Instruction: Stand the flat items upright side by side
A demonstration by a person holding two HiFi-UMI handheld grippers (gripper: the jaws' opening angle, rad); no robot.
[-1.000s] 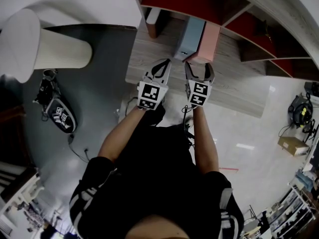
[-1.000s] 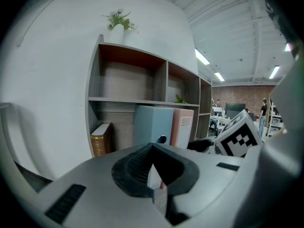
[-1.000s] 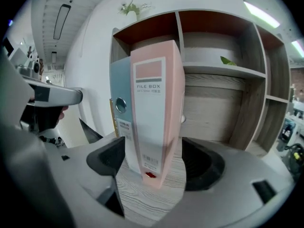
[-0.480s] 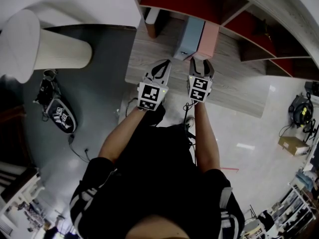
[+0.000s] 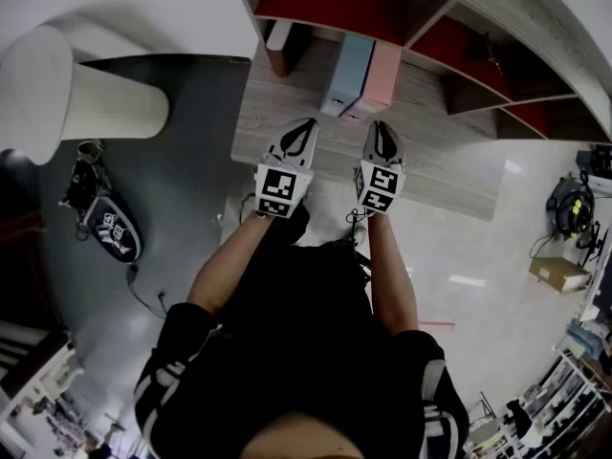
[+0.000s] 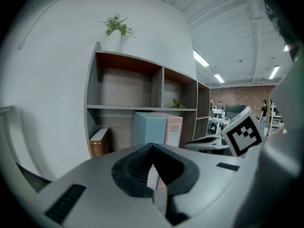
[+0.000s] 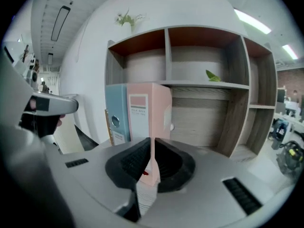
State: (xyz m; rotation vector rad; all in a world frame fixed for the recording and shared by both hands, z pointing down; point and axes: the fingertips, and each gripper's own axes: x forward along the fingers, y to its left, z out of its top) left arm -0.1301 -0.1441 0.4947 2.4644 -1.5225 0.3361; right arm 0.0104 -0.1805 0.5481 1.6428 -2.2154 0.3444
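Observation:
A light blue binder (image 5: 349, 75) and a pink binder (image 5: 379, 79) stand upright side by side on the wooden desk (image 5: 449, 161), backs toward the shelf unit. Both grippers hover a short way in front of them, touching neither. My left gripper (image 5: 308, 122) is shut and empty, facing the blue binder (image 6: 148, 129) and the pink binder (image 6: 174, 131). My right gripper (image 5: 381, 125) has just been closing with nothing between its jaws, which now meet at the tip (image 7: 152, 140). It points at the pink binder (image 7: 149, 115), with the blue binder (image 7: 116, 113) to the left.
A wooden shelf unit (image 5: 459, 36) with red-backed compartments rises behind the binders. A brown book (image 6: 99, 142) stands in its lower left compartment and a small plant (image 6: 115, 26) sits on top. A white ribbed cylinder (image 5: 86, 94) and a dark bag (image 5: 110, 223) are on the floor at left.
My right gripper, open around the pink binder's front edge a second ago, has drawn back toward me and its jaws have come together. The left gripper has stayed where it was.

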